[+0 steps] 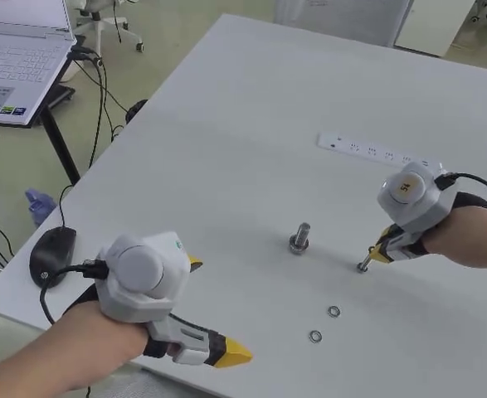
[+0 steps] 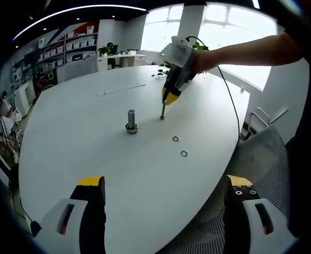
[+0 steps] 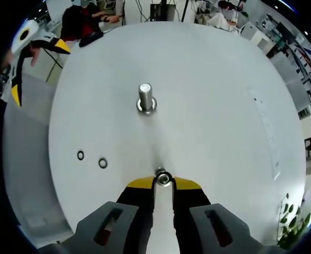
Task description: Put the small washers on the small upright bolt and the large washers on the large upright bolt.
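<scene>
Two bolts stand upright on the white bench (image 1: 226, 124). The large upright bolt (image 1: 300, 237) is near the middle, with a wider collar at its foot. The small upright bolt (image 3: 163, 177) stands near it, on the side towards the right gripper (image 1: 382, 253). In the right gripper view that gripper's jaws are drawn almost together with the top of the small upright bolt between their yellow tips. They appear to pinch it, though the contact is too small to make out for certain. Two loose washers lie flat on the bench, well apart from both bolts and towards the person: one washer (image 1: 333, 312) and, just beside it but not touching, a second washer (image 1: 315, 337). Both look small. The left gripper (image 2: 165, 182) hangs over the near edge of the bench, well away from the bolts, its jaws spread wide with nothing between them. One white power strip (image 1: 367, 151) lies on the bench beyond the bolts. One black mouse (image 1: 52, 253) sits at the bench's left edge. One open laptop (image 1: 19, 58) stands on a separate stand further left.
</scene>
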Demonstrator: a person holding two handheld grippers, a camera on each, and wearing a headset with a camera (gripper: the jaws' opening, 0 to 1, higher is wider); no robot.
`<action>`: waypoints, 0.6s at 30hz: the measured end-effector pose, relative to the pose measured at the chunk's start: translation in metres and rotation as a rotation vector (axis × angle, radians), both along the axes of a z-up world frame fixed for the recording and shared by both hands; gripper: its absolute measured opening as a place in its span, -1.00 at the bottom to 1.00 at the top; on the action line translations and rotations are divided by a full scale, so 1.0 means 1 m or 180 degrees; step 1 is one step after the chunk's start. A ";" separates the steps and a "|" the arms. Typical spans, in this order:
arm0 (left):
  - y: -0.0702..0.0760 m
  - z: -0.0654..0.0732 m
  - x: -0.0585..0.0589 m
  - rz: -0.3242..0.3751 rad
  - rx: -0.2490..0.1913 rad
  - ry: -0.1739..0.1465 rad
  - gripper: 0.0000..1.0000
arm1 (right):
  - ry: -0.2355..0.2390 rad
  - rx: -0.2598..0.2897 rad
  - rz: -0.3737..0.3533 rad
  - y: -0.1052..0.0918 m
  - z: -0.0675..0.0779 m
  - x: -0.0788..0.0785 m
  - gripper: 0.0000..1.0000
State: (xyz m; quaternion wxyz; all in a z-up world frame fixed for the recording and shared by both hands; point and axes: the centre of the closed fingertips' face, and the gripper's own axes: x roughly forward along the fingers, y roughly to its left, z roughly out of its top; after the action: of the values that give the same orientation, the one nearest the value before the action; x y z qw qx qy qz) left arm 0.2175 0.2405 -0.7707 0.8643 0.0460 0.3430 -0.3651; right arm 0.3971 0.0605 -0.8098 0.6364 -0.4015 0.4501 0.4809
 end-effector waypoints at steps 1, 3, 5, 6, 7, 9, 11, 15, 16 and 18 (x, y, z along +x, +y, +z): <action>0.000 0.000 0.000 0.0002 -0.0001 0.0003 0.86 | 0.0012 -0.0006 -0.0005 0.000 -0.001 0.000 -0.74; 0.000 0.000 0.001 0.0002 -0.0006 0.0005 0.85 | 0.0014 -0.0022 0.0003 -0.001 -0.002 0.000 -0.74; 0.000 0.000 0.001 -0.0003 -0.0008 0.0012 0.85 | 0.0016 -0.0035 0.0013 -0.002 -0.003 0.000 -0.74; 0.000 -0.001 0.001 -0.0005 -0.0008 0.0012 0.84 | 0.0015 -0.0042 0.0017 -0.002 -0.004 0.000 -0.74; -0.001 -0.001 0.001 -0.0007 -0.0014 0.0013 0.84 | 0.0017 -0.0042 0.0020 -0.002 -0.005 0.000 -0.74; 0.000 0.000 0.003 0.0014 -0.0031 -0.0005 0.84 | 0.0025 -0.0046 0.0023 -0.001 -0.007 0.000 -0.74; 0.001 -0.001 0.003 0.0016 -0.0026 0.0007 0.83 | 0.0028 -0.0051 0.0022 -0.001 -0.008 0.000 -0.74; 0.001 -0.003 0.002 0.0011 -0.0014 0.0036 0.83 | 0.0041 -0.0066 0.0045 0.000 -0.011 0.000 -0.74; 0.001 -0.004 0.002 0.0008 -0.0013 0.0040 0.82 | 0.0045 -0.0073 0.0050 0.000 -0.013 0.000 -0.74; 0.001 -0.005 0.002 0.0005 -0.0021 0.0052 0.82 | 0.0055 -0.0087 0.0052 -0.001 -0.016 -0.001 -0.74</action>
State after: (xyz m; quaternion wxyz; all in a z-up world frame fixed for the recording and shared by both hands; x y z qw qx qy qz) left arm 0.2193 0.2415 -0.7754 0.8619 0.0400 0.3489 -0.3659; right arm 0.3961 0.0598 -0.8253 0.6230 -0.4097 0.4589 0.4833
